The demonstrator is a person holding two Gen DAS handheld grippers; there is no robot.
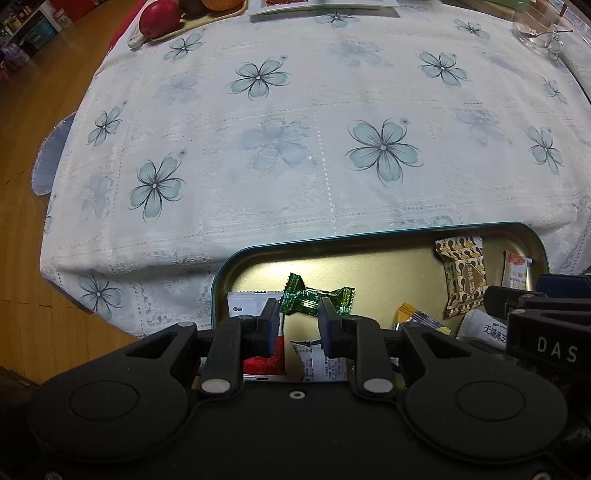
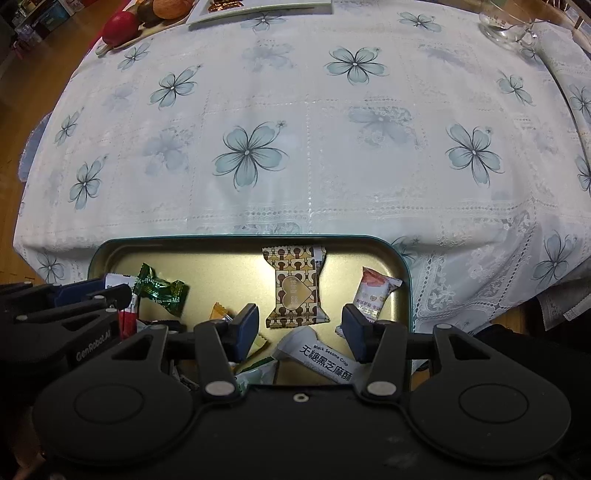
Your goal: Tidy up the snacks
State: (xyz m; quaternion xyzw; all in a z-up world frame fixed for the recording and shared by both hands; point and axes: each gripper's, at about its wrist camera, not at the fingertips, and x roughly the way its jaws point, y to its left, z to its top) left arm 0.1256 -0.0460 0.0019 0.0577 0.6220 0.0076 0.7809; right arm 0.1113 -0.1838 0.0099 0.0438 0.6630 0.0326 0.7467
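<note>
A gold tin tray (image 1: 369, 269) with a teal rim (image 2: 147, 258) sits at the near table edge and holds several wrapped snacks. Among them are a green candy (image 1: 314, 297) (image 2: 162, 290), a brown patterned packet (image 1: 463, 277) (image 2: 295, 288), a pink-white packet (image 2: 373, 291) (image 1: 517, 271), a white sesame crisp bar (image 2: 325, 358) and an orange candy (image 1: 410, 314). My left gripper (image 1: 297, 325) is open above the tray's left part, just behind the green candy, holding nothing. My right gripper (image 2: 299, 328) is open above the tray's right part, over the sesame bar and the brown packet.
A floral white tablecloth (image 1: 295, 129) covers the table. A fruit plate with a red apple (image 1: 159, 16), a flat box (image 2: 258, 9) and a glass bowl (image 2: 506, 26) stand at the far edge. Wooden floor (image 1: 29, 147) lies to the left.
</note>
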